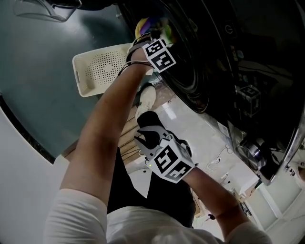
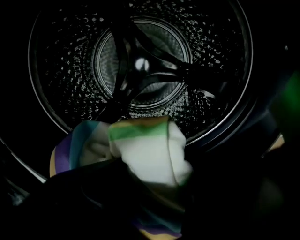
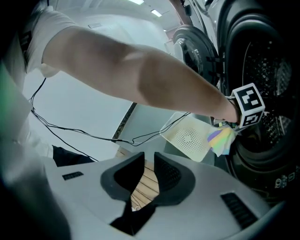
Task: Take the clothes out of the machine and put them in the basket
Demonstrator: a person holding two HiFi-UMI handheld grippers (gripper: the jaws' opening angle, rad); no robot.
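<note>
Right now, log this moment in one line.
left gripper: striped cloth at jaws, grip unclear | right gripper: open, empty | basket: no clothes seen

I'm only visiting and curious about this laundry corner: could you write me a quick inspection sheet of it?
Surface: grey-green floor; wooden slats show beneath the right claw.
Job's things: striped cloth at the mouth of the drum; cream basket on the floor, no clothes seen in it.
Clutter: clear plastic item at the picture's edge, too cropped to identify.
Grippers: left claw at the cloth, too dark to tell whether it grips; right claw open, empty.
Cables: thin black cable trailing across pale ground.
Surroundings: dark front-loading washing machine.
</note>
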